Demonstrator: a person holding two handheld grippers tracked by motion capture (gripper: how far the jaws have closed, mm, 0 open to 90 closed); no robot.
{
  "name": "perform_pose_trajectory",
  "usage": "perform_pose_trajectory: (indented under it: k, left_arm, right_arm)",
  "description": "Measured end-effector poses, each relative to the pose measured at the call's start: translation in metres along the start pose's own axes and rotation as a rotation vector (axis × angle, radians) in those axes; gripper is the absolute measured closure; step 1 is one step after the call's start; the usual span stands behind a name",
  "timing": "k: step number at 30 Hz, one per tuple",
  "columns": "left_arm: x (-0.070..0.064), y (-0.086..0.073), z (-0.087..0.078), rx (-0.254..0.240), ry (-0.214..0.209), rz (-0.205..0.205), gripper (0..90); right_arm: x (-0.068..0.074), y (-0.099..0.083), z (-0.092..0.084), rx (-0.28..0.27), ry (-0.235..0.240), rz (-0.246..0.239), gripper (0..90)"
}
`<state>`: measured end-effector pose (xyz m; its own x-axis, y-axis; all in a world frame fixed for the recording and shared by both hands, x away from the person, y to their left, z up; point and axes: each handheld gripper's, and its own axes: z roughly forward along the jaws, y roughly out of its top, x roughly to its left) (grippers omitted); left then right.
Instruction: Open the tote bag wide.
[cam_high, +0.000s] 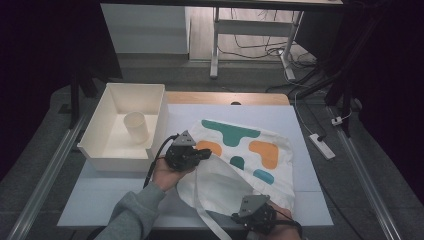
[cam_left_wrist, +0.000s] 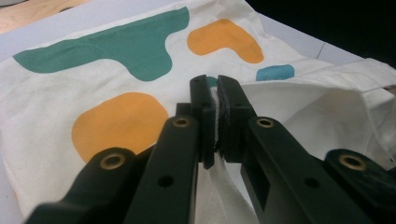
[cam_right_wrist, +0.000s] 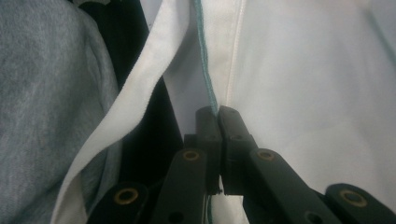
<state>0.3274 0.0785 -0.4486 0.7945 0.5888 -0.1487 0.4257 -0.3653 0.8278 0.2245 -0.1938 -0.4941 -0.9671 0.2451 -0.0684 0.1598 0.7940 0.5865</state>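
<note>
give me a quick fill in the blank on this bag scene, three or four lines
1. The left tongs are shut on the edge of the cream cloth ____ printed with green and orange shapes.
2. The white open bin holds one upright pale ____.
3. The bin stands to the ____ of the bag in the high view.
4. The right tongs pinch the bag's ____ seam.

Missing words: bag; cup; left; green-stitched

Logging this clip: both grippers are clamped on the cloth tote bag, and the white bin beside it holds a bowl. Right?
Not quite. The high view shows an upright cream cup in the white bin, not a bowl. The rest holds: the left gripper and the right gripper are each shut on the cloth tote bag.
</note>
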Motion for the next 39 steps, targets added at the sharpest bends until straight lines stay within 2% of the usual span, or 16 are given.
perform_pose_trajectory:
  k: [3,6,8,12,14,20,22,24,26,28,29,30,31,34,37,39]
  left_arm:
    - [-0.001,0.000,0.000,-0.001,-0.001,0.003,85.6]
    - [0.000,-0.001,0.001,0.000,-0.005,-0.002,85.5]
    - [0.001,-0.002,0.001,0.003,-0.010,-0.003,85.4]
    - [0.001,-0.003,0.002,0.010,-0.013,-0.004,85.3]
    - [0.001,-0.004,0.002,0.011,-0.014,-0.005,85.2]
    - [0.001,-0.006,0.003,0.022,-0.019,-0.001,85.2]
    - [0.002,-0.007,0.004,0.026,-0.021,-0.003,85.2]
    - [0.002,-0.008,0.004,0.029,-0.025,-0.001,85.2]
    - [0.001,-0.008,0.005,0.034,-0.030,0.004,85.2]
    - [0.000,-0.008,0.006,0.040,-0.038,0.009,85.1]
    - [-0.001,-0.009,0.006,0.045,-0.037,0.014,85.1]
    - [-0.002,-0.009,0.006,0.050,-0.028,0.023,85.0]
    - [-0.002,-0.010,0.006,0.055,-0.024,0.031,85.0]
    - [-0.002,-0.010,0.000,0.045,-0.018,0.030,85.0]
    - [0.002,-0.009,-0.006,0.013,-0.048,0.003,84.9]
    - [0.003,-0.008,-0.008,-0.005,-0.059,-0.009,84.9]
  right_arm:
    - [-0.001,0.000,-0.008,-0.077,0.007,0.015,70.0]
    - [-0.007,0.003,-0.023,-0.179,-0.016,0.082,62.1]
    - [-0.011,0.003,-0.033,-0.237,-0.049,0.109,58.5]
    - [-0.019,0.002,-0.051,-0.299,-0.168,0.153,55.4]
    - [-0.027,-0.001,-0.060,-0.284,-0.234,0.190,51.0]
    - [-0.040,-0.004,-0.058,-0.201,-0.280,0.227,48.1]
    - [-0.046,-0.005,-0.052,-0.172,-0.295,0.237,50.0]
    - [-0.054,-0.005,-0.043,-0.130,-0.284,0.243,56.1]
    - [-0.055,-0.005,-0.040,-0.117,-0.282,0.249,59.0]
    - [-0.057,-0.005,-0.037,-0.092,-0.273,0.238,68.4]
    - [-0.058,-0.004,-0.035,-0.084,-0.259,0.234,79.1]
    - [-0.057,-0.003,-0.035,-0.086,-0.246,0.228,84.2]
    - [-0.056,-0.001,-0.037,-0.093,-0.251,0.219,89.2]
    - [-0.054,0.006,-0.054,-0.151,-0.281,0.200,89.9]
    - [-0.059,0.010,-0.075,-0.228,-0.322,0.223,90.0]
    - [-0.068,0.012,-0.081,-0.248,-0.330,0.236,90.0]
